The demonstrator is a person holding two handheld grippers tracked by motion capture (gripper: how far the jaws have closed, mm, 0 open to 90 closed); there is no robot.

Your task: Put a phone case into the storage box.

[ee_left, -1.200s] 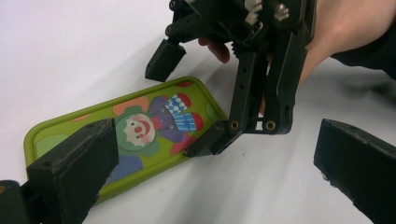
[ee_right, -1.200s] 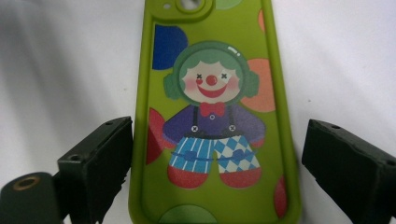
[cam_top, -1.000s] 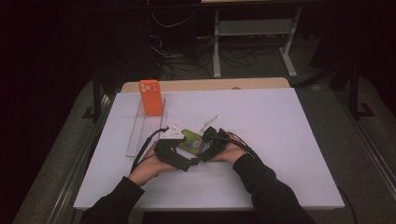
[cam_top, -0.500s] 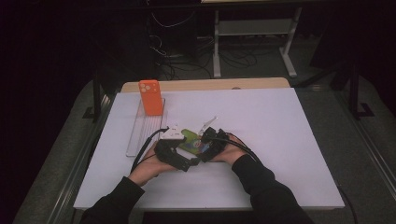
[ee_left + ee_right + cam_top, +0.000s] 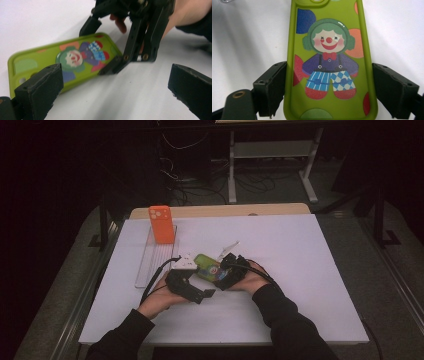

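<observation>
Green phone case (image 5: 329, 62), lime, clown print: green hair, red nose, purple top, blue-white checked trousers, red shoes, coloured dots around. Lies flat on the white table (image 5: 310, 260), printed side up. Camera cutout end points to 12 o'clock in right gripper view, 9 o'clock in left gripper view.

A fixed high view looks down the table (image 5: 300, 270), while both gripper views sit close, sharing the green phone case (image 5: 329, 62).
</observation>
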